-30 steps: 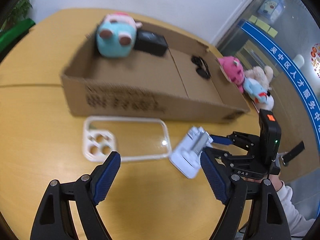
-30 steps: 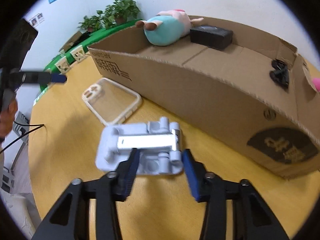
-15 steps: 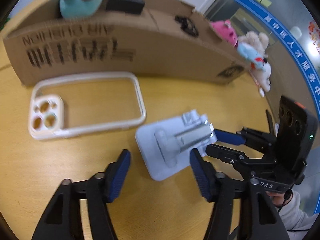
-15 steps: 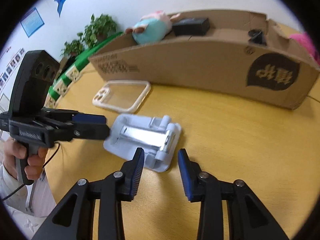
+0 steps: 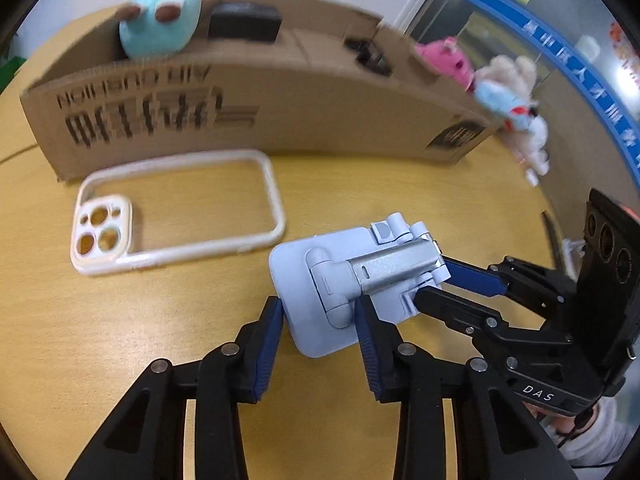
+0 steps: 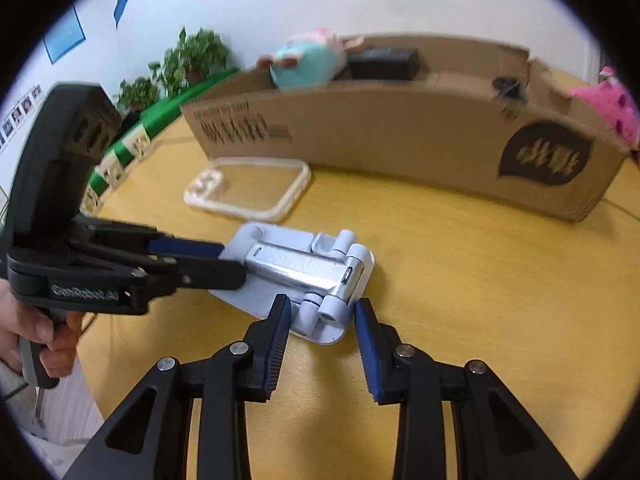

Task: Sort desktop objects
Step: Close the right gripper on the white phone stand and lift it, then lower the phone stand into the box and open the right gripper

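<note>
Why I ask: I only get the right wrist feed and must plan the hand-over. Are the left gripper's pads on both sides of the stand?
Observer: Yes. In the left wrist view the left gripper straddles the near corner of the phone stand, with its left pad touching the base edge. I cannot tell whether it grips.
Operator: Is there anything beyond the box's far end?
Observer: A white and blue plush sits beside the pink plush, outside the cardboard box.
</note>
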